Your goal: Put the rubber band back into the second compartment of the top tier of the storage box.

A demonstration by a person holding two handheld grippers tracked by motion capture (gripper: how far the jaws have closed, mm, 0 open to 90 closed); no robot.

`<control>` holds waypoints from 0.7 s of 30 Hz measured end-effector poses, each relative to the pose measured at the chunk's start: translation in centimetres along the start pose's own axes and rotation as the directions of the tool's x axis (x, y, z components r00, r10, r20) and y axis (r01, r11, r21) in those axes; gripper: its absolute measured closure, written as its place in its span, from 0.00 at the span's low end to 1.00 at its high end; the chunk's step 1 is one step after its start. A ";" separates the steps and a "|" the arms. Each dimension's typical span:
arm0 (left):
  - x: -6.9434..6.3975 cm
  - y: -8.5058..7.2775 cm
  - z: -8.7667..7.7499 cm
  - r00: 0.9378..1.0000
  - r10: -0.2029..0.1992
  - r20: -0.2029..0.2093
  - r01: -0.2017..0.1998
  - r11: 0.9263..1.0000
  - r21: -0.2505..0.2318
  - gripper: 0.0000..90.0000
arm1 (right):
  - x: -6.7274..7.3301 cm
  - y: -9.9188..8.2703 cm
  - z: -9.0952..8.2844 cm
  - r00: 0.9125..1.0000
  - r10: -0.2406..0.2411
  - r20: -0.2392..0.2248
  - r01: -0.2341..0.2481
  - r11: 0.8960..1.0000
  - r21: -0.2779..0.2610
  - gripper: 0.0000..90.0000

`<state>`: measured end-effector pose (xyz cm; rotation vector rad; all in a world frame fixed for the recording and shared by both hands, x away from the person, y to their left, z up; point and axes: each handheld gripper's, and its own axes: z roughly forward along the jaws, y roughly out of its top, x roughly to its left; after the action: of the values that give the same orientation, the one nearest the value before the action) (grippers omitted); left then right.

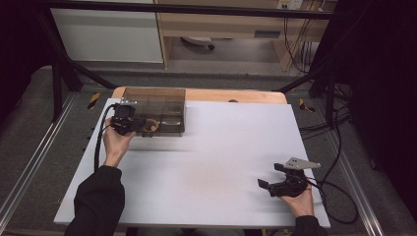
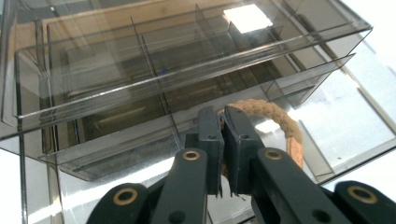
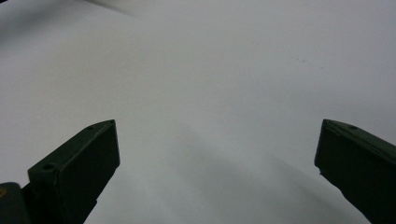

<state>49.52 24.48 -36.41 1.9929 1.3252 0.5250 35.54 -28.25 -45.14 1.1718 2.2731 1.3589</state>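
Note:
A tan braided rope ring (image 2: 276, 115) is pinched between the jaws of my left gripper (image 2: 223, 113), which is shut on it. The gripper holds the ring at the front of a smoky clear plastic organizer box (image 2: 116, 84) with thin dividers inside. In the high view the left gripper (image 1: 142, 124) is at the box's (image 1: 155, 97) front left corner, the ring (image 1: 153, 124) against its front wall. My right gripper (image 1: 270, 175) rests low over the white table at the near right, open, with nothing between its jaws (image 3: 218, 125).
The white tabletop (image 1: 206, 162) stretches between the two hands. A wooden edge (image 1: 231, 95) borders the far side beyond the box. Black cables (image 1: 339, 196) trail off the right edge. A dark metal frame (image 1: 64, 64) surrounds the table.

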 end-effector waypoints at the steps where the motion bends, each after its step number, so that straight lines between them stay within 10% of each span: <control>1: 0.0 0.0 0.1 1.000 0.003 0.000 -0.003 1.000 0.000 0.94 | 0.0 0.0 0.0 1.000 0.001 0.000 -0.001 1.000 0.000 0.01; 21: -0.4 0.0 -1.3 0.999 0.025 0.020 -0.024 0.999 -0.032 0.76 | 0.0 0.0 0.0 1.000 0.001 0.000 -0.001 1.000 -0.003 0.01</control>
<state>48.50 24.50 -35.47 1.9861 1.2744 0.5328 35.53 -28.27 -45.11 1.1724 2.2702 1.3623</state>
